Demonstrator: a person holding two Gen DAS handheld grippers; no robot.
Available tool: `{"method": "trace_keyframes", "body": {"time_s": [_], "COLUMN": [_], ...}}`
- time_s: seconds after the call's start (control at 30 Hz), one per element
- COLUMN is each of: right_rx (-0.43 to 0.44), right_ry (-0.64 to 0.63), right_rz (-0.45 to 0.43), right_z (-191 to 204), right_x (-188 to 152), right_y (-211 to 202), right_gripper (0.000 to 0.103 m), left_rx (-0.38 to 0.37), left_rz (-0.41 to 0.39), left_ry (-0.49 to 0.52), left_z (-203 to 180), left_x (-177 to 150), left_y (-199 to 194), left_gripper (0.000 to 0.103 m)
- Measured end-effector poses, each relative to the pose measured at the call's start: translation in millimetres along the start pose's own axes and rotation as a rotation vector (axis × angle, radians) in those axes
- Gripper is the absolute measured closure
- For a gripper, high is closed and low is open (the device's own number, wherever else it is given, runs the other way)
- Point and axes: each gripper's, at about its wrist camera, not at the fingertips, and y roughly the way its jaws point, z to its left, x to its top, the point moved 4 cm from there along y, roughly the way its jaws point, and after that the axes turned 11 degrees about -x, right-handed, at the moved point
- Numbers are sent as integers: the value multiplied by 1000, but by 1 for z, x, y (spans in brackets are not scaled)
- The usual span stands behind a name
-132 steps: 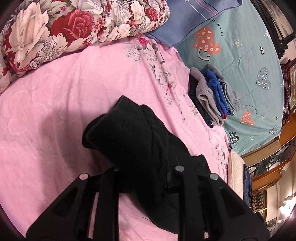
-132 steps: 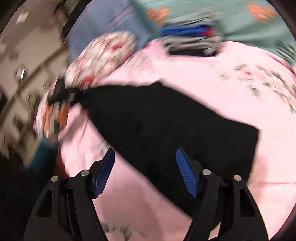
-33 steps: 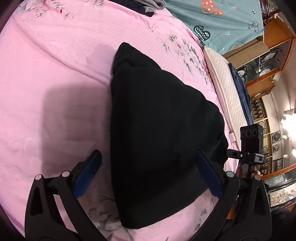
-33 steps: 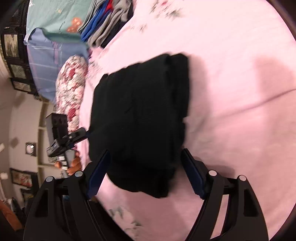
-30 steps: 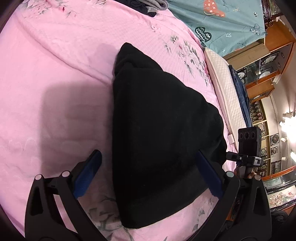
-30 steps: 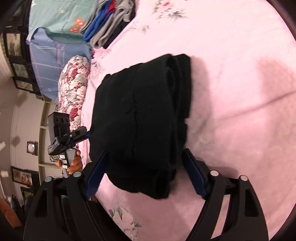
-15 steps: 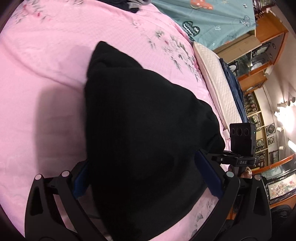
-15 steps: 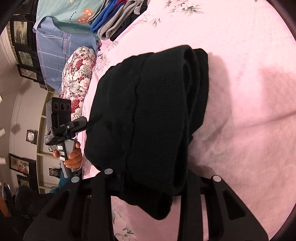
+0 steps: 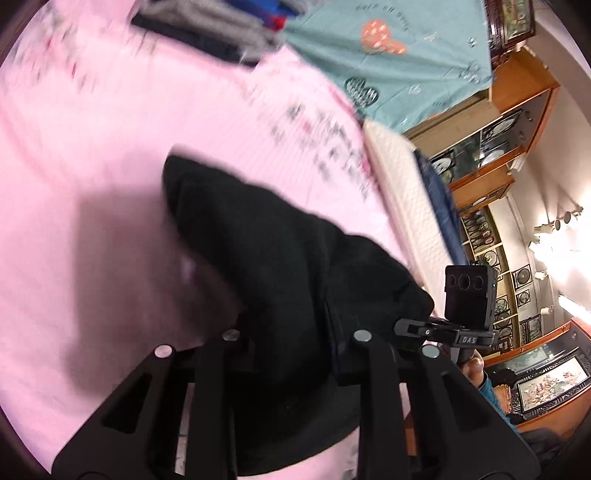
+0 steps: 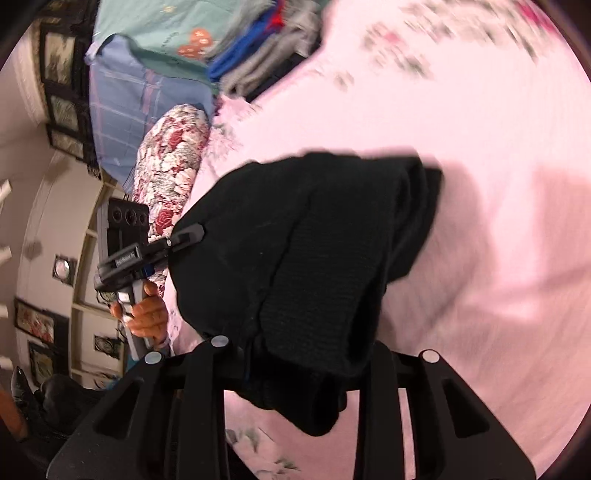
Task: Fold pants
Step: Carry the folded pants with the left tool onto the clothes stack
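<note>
The black pants (image 9: pixel 277 258) are folded into a thick bundle over the pink bedspread (image 9: pixel 74 147). My left gripper (image 9: pixel 295 343) is shut on the bundle's near edge, with cloth bulging between its fingers. In the right wrist view the same pants (image 10: pixel 314 229) hang from my right gripper (image 10: pixel 295 354), which is shut on the opposite edge. Each gripper shows in the other's view: the right gripper (image 9: pixel 406 326) bites the bundle's right corner, and the left gripper (image 10: pixel 192 232) grips its left side, held by a hand (image 10: pixel 147 314). The bundle casts a wide shadow and looks partly raised.
A stack of folded grey and blue clothes (image 9: pixel 221 22) (image 10: pixel 266 48) lies at the far edge of the bedspread, on a teal sheet (image 9: pixel 388 55). A floral pillow (image 10: pixel 166 173) and a blue pillow (image 10: pixel 140 99) lie at the bed's head. Wooden cabinets (image 9: pixel 517 110) stand beyond the bed.
The left gripper, open around the bundle half a second ago, is now shut on it. The right gripper shut earlier and stays shut. Both views have shifted and blurred as the bundle rises.
</note>
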Motion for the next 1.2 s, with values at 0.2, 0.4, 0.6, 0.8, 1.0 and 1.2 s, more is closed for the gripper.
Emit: {"method": "trace_keyframes", "body": {"time_s": [0.2, 0.4, 0.6, 0.8, 1.0, 1.2], "right_rx": [-50, -44, -87, -375, -374, -396], "right_ry": [-253, -441, -356, -156, -175, -264], "right_rz": [-193, -434, -453, -306, -288, -426], "right_z": [86, 181, 171, 80, 91, 140], "right_x": [121, 287, 421, 452, 456, 407], "right_y": [-48, -92, -21, 126, 111, 5], "right_gripper": [74, 74, 74, 46, 41, 13], "left_rx": [103, 258, 407, 580, 495, 779], "left_rz": [-152, -386, -396, -321, -401, -498], "left_ry": [193, 391, 305, 25, -69, 164], "left_z": [-69, -145, -74, 91, 91, -18], "left_x": [123, 280, 391, 401, 393, 353], "left_y": [-66, -143, -112, -30, -55, -115], "left_gripper": [83, 82, 79, 5, 2, 2]}}
